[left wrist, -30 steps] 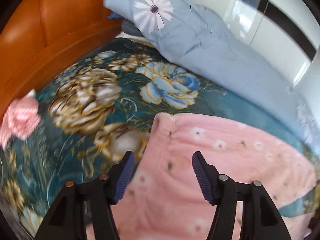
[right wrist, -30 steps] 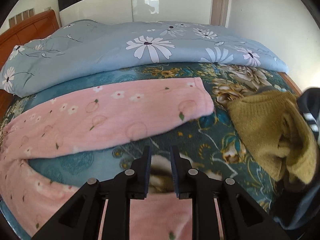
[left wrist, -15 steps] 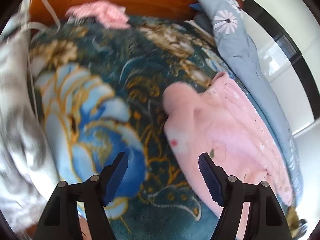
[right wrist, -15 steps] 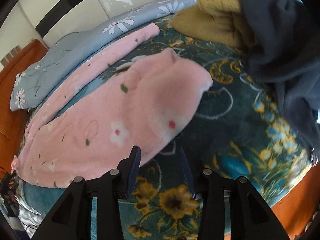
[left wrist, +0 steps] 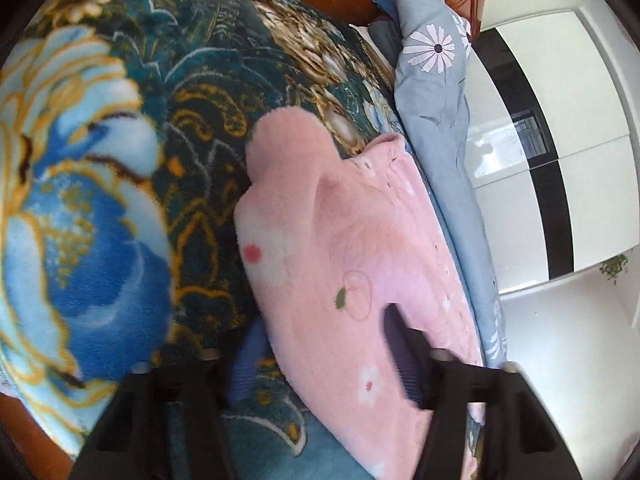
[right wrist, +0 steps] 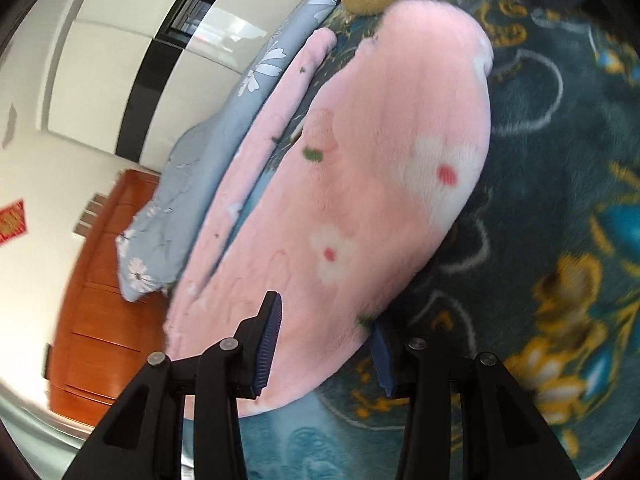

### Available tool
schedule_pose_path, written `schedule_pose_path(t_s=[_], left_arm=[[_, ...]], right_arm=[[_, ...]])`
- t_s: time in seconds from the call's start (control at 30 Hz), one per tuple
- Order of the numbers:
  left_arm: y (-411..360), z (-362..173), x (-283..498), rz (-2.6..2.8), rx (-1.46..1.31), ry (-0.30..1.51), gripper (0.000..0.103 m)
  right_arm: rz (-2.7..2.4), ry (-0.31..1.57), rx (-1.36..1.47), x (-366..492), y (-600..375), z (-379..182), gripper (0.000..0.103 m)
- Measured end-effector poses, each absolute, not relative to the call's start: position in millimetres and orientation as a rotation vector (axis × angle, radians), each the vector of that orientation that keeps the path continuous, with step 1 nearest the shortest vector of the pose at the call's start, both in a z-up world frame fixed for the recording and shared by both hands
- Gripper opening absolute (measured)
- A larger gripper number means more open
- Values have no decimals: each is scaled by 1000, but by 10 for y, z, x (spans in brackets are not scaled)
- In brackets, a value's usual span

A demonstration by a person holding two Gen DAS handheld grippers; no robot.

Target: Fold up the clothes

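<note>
The pink fleece garment (left wrist: 360, 248) is shown spread on the bed's floral blanket (left wrist: 192, 168) near the front edge, straddled at either end by the left claw (left wrist: 324, 356) and right claw (right wrist: 324, 344), both closing, so that it may be lifted for folding.

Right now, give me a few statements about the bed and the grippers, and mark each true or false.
1. The pink garment lies between the fingers of the left gripper. True.
2. The right gripper straddles an edge of the pink garment. True.
3. The pink garment is plain, with no print. False: it has white flowers.
4. The blanket under it is plain white. False: dark teal with blue and gold flowers.
5. A grey-blue daisy-print quilt lies beyond the garment. True.
</note>
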State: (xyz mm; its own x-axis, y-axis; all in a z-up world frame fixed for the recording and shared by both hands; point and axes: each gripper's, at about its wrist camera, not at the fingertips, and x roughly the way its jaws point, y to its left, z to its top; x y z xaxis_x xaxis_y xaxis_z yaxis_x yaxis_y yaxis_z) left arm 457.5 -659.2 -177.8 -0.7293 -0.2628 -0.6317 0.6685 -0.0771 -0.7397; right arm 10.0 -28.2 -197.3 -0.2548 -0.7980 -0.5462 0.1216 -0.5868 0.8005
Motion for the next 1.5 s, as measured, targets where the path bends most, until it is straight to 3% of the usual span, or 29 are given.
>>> schedule_pose_path(t_s=[0.03,0.07,0.1,0.27,0.43,0.7,0.9,1.13,1.27,1.33,1.4,1.43,1.47,1.5], left_arm=[[-6596,-1811,4581,-1856,449,1567,30],[-6599,-1843,4586,-1840,452,1572,13],[-6603,-1876,4591,-1825,455,1577,6],[-6634,-1784,4637,-1927,350,1642,5],[-6768,-1292,4557,-2025,237,1648,5],[-7309,-485,3704,-2064,267,1576,6],[-7854,-574,2804,-2002,430,1398,6],[-8327,-1180,2124,-1885,599,1320,6],[-8438,-1312,1990,-1893,676,1267,10],[-8466,-1378,1958,-1896,714,1301,20],[-8429,-1382,2002,-1930,724,1354,53],[-8379,-1325,2047,-1961,712,1361,60],[-8328,-1268,2093,-1992,701,1367,66],[-8278,-1210,2138,-2023,689,1373,66]], right_arm=[[-1888,-879,1380,95,-255,-1994,29],[-1879,-892,1403,79,-239,-2025,15],[-1870,-900,1420,64,-233,-2045,9],[-1817,-957,1344,-75,-251,-1951,5],[-1844,-921,1129,-427,-445,-1380,5],[-1966,-828,956,-1257,-1094,-635,4],[-2150,-609,1072,-2130,-1893,-599,5],[-2289,-351,1247,-2818,-2702,-1040,5],[-2320,-254,1275,-2958,-2961,-1211,5],[-2323,-223,1295,-2986,-3054,-1293,6],[-2315,-217,1282,-2957,-3089,-1335,8],[-2301,-213,1258,-2914,-3088,-1311,17],[-2286,-209,1231,-2866,-3084,-1278,39],[-2271,-205,1205,-2818,-3081,-1245,53]])
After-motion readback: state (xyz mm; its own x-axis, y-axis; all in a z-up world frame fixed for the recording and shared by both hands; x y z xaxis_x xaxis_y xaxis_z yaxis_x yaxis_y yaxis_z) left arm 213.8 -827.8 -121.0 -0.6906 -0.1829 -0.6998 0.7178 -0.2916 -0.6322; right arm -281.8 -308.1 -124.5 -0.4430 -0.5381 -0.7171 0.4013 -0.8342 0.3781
